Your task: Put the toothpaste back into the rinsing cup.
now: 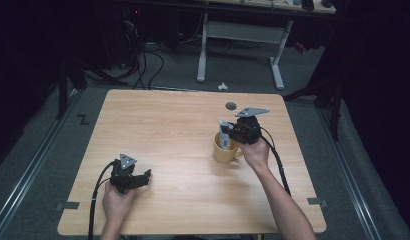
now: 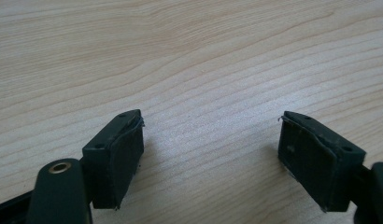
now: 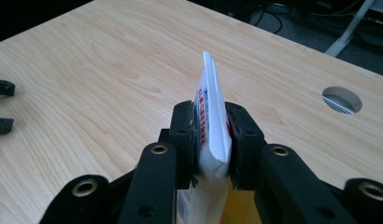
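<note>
Pads of the right gripper are pinched flat on both faces of a thin white sachet, w/ red and blue print down its edge; the grip is taken at mid-height, the sealed top being left free above the jaws. In the high view the right gripper is seen held over a yellow mug, approx. centre-right on the wooden table, and the sachet appears to hang w/ its lower end inside the mug mouth; how deep cannot be told.

Step in hand is judged to be seating the sachet in, or drawing it out of, the mug. It would best be done by keeping the pinch firm and moving straight along the mug's axis, so the rim isn't snagged and the mug isn't tipped; no twist is needed. The mug handle looks to be on the person's side, close to the hand.

Sachet's long axis is near vertical, leaning slightly; top end points up, narrow edge toward the right gripper's camera.

Left gripper is held w/ jaws wide apart, nothing between them, low over bare table; in the high view it is seen near the front left, well apart from the mug.
</note>
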